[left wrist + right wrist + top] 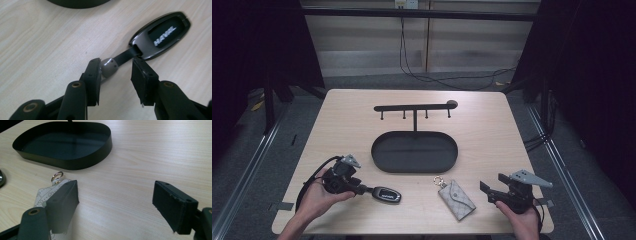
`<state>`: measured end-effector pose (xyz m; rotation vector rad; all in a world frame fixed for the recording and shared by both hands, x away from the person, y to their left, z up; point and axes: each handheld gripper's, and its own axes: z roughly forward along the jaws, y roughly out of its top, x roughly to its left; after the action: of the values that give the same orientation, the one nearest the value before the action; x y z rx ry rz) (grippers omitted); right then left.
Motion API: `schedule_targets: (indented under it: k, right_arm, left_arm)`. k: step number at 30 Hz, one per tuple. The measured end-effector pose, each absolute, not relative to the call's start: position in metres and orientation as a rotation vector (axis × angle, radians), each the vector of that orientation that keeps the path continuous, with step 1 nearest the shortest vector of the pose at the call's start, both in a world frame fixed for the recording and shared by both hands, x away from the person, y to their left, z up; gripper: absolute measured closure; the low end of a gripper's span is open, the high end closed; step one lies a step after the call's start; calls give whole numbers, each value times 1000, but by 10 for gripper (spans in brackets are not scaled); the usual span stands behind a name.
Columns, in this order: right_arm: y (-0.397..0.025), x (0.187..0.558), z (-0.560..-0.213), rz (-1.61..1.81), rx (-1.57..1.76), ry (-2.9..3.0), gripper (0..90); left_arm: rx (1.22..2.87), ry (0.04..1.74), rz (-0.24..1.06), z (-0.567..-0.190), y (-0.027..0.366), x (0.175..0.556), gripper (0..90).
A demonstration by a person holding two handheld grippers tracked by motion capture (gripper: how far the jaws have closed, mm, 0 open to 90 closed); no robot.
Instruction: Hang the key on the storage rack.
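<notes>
Car key (386,194) lies flat on my desk (342,120), near the front edge, left of middle. It is black and shiny, with white letters on it. A short strap with a grey knob (109,67) sticks out toward 9 o'clock. My left tool (116,75) sits low at that knob, jaws partly open, one pad touching the knob, not squeezing it. At 3 o'clock from the key lies a small patterned pouch (456,199) with a gold ring (57,175). My right tool (116,202) is just past it, wide open, holding nothing. At 12 o'clock sits a dark oval tray (382,150) with a hook rack (414,107).
</notes>
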<state>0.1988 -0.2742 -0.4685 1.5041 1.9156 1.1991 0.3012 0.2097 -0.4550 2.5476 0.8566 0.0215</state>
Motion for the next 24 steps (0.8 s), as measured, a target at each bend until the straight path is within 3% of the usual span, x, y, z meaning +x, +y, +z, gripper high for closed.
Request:
schedule_targets:
  k: [10,24]
  right_arm:
    - [-274,199,-469,1199,1504,1921,208]
    - [-274,200,-469,1201,1509,1923,207]
  left_arm:
    - [2661,760,7,-463,202,314,579]
    - [2744,677,46,-466,202,306,659]
